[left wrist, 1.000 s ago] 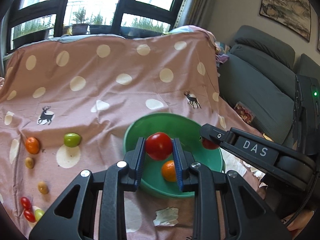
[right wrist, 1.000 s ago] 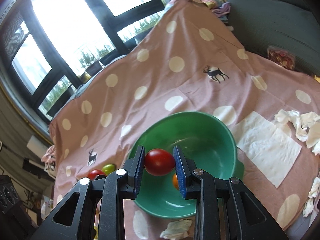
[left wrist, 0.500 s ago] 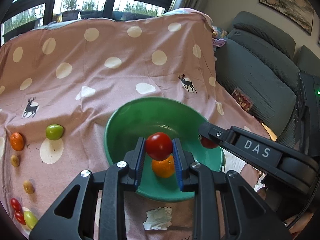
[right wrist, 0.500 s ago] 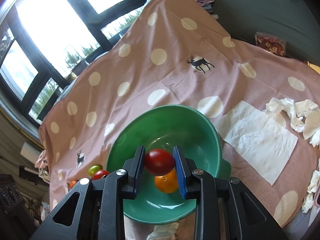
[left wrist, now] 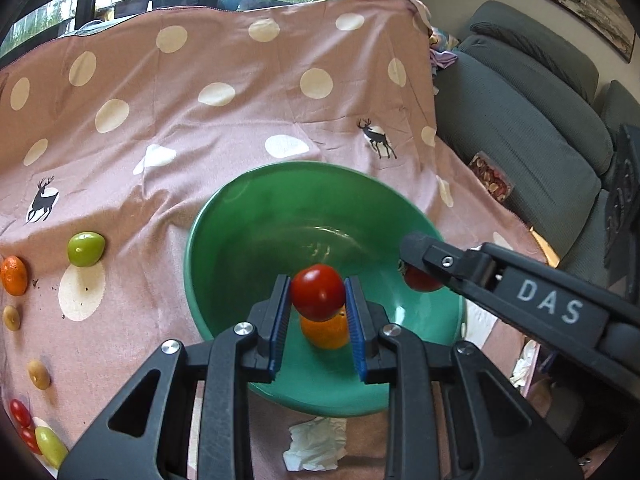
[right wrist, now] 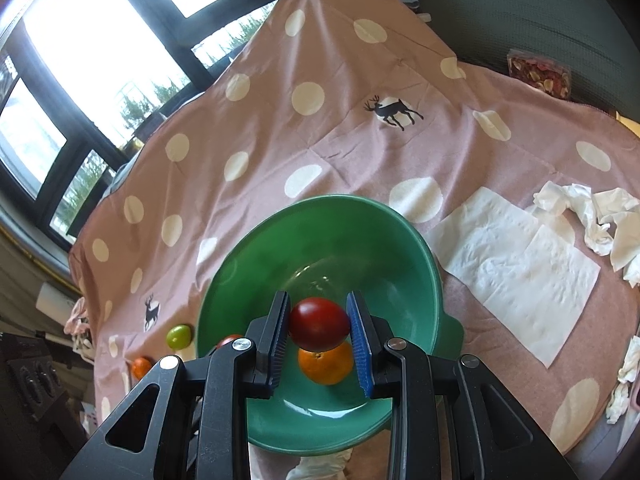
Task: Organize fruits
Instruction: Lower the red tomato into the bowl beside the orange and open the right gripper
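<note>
A green bowl sits on a pink polka-dot cloth with one orange fruit lying in it. My left gripper hangs over the bowl's near side, shut on a red tomato. My right gripper is also above the bowl, shut on a darker red tomato. In the left wrist view the right gripper reaches in from the right with its tomato partly hidden behind a finger.
Left of the bowl on the cloth lie a green fruit, an orange one, small yellowish fruits and red cherry tomatoes. White paper napkins lie right of the bowl. A grey sofa stands at right.
Both grippers have sunk and come forward over the bowl, so it looks larger and nearer. The orange fruit now sits right under both tomatoes. Both grips are unchanged.
</note>
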`<state>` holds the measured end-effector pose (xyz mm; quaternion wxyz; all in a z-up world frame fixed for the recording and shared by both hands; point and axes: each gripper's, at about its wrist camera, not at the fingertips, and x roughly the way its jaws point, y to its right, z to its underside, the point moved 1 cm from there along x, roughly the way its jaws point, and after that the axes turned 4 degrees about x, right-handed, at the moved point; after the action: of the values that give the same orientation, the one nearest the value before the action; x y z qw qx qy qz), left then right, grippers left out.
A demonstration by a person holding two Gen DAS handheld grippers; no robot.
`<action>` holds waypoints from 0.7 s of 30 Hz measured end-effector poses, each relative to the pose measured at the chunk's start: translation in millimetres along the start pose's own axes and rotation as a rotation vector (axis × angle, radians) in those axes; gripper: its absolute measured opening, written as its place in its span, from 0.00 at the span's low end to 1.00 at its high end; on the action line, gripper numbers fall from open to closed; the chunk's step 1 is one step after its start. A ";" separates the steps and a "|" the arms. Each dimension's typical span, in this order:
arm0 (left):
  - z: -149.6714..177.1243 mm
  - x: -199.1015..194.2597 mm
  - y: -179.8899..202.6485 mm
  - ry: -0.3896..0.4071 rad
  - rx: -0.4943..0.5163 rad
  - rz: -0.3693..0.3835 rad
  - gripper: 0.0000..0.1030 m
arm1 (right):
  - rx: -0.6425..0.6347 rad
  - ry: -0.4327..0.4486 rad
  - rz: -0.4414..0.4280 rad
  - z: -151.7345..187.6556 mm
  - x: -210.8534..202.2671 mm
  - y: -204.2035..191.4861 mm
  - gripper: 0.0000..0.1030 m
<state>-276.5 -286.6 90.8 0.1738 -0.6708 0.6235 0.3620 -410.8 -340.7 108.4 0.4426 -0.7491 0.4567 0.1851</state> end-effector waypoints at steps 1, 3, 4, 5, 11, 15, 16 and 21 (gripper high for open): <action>0.1 1.1 -0.3 -0.003 -0.001 -0.002 0.26 | 0.000 -0.002 0.001 -0.1 0.5 0.3 0.31; 0.4 3.2 -0.8 -0.010 -0.003 0.005 0.26 | 0.001 -0.006 0.006 -0.2 2.3 0.8 0.31; 0.5 3.9 -1.0 -0.014 -0.005 0.009 0.26 | 0.002 -0.009 0.008 -0.2 3.3 1.2 0.31; 1.0 4.3 -1.1 -0.017 -0.005 0.012 0.26 | 0.003 -0.011 0.010 0.0 4.1 1.0 0.31; 1.5 10.0 0.4 -0.036 0.005 0.012 0.26 | -0.007 -0.020 0.033 1.3 8.2 0.4 0.31; 3.7 14.3 2.6 -0.050 0.018 0.006 0.26 | -0.002 -0.029 0.038 0.8 10.7 2.5 0.31; 4.1 15.1 2.9 -0.053 0.020 0.007 0.26 | -0.001 -0.031 0.039 0.8 11.2 2.8 0.31; 4.7 19.7 2.9 -0.067 0.023 0.003 0.26 | -0.007 -0.042 0.048 1.0 14.6 3.2 0.31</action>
<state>-281.4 -297.8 74.4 0.2018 -0.6554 0.6223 0.3773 -405.8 -348.1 96.3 0.4451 -0.7353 0.4646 0.2130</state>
